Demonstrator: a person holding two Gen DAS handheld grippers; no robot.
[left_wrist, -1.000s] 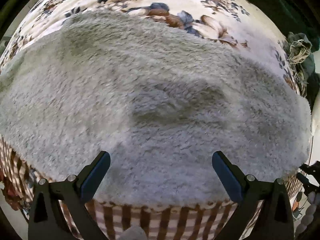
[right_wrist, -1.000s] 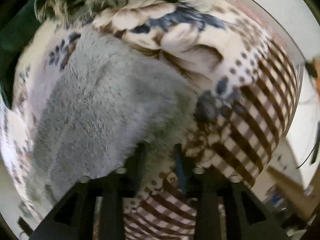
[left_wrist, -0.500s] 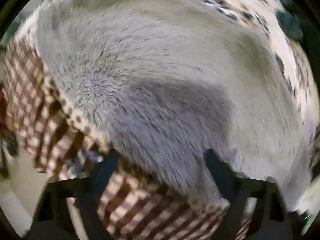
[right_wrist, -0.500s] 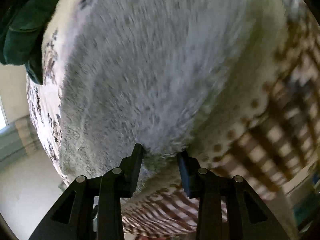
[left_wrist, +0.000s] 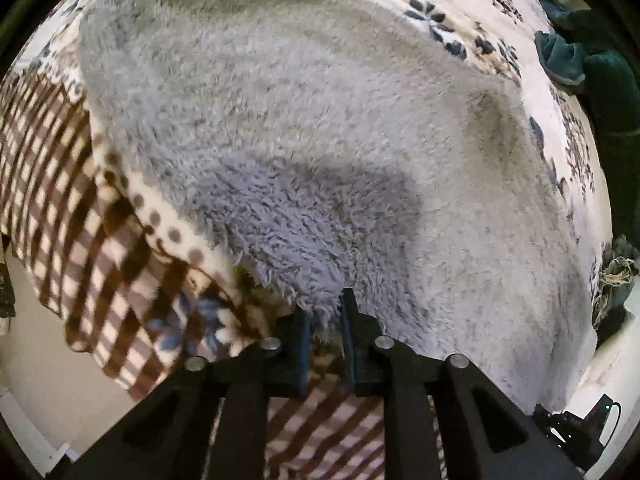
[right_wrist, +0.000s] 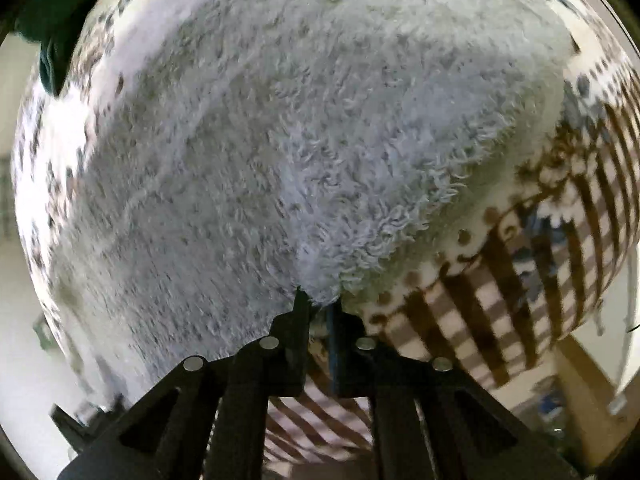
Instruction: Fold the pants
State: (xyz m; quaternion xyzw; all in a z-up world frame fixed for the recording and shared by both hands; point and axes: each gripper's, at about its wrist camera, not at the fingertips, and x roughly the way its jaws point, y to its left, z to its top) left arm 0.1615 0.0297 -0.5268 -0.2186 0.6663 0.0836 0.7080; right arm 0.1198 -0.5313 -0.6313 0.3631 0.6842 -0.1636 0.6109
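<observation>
At bottom centre of the left view, left gripper (left_wrist: pixel 325 316) now pinches the near corner of the fluffy grey pants (left_wrist: pixel 320 140); a second ago its jaws were spread wide. Right gripper (right_wrist: pixel 318 312), bottom centre too, stays clamped on another corner. Pants fill mid-frame over the patterned blanket (left_wrist: pixel 72 200); dark green cloth (left_wrist: pixel 592 68) upper right.

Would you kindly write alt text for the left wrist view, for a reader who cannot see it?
The left gripper is closed on the near edge of fluffy grey pants spread over a patterned blanket with brown checks and blue flowers. A dark green cloth lies at the upper right.
</observation>
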